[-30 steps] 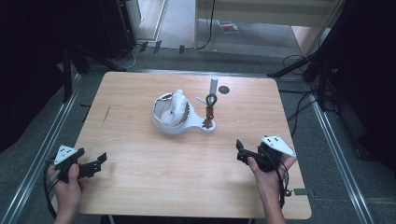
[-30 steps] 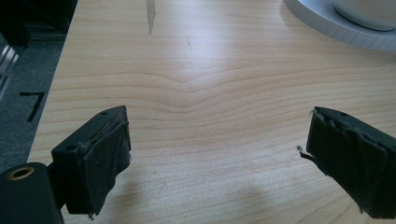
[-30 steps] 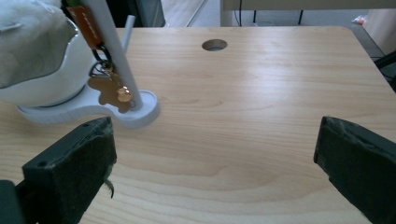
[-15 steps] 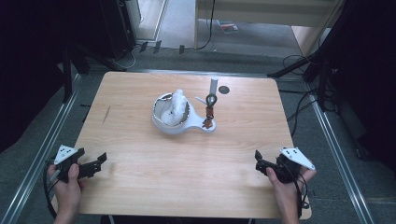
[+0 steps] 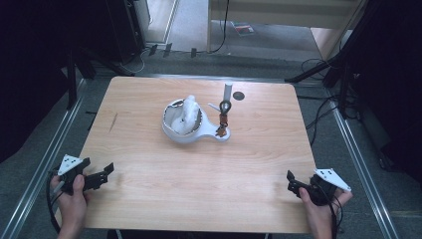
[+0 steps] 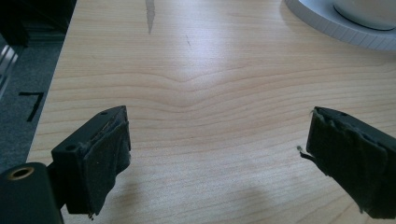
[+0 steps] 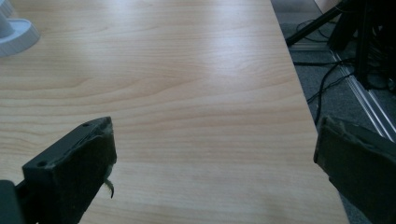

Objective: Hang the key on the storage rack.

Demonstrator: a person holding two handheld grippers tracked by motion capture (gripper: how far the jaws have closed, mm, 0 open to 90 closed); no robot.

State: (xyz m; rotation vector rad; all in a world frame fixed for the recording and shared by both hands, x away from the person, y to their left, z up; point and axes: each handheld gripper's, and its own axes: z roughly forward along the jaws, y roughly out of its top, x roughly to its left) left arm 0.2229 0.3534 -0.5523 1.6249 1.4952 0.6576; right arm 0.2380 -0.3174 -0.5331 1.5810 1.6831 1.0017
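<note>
The left gripper (image 5: 94,177) rests at the near left corner of the wooden table (image 5: 149,199), held in the person's left hand (image 5: 72,201), with its jaws spread wide and nothing between them, as the left gripper view confirms. The right gripper (image 5: 294,183) sits at the near right edge of the table in the right hand (image 5: 321,209), jaws likewise spread apart over bare wood. The white holder (image 5: 186,130) stands at the table's centre, well apart from both grippers, with a white cloth (image 5: 188,112) in its bowl and a key ring (image 5: 224,114) hanging on its upright post (image 5: 227,92).
</note>
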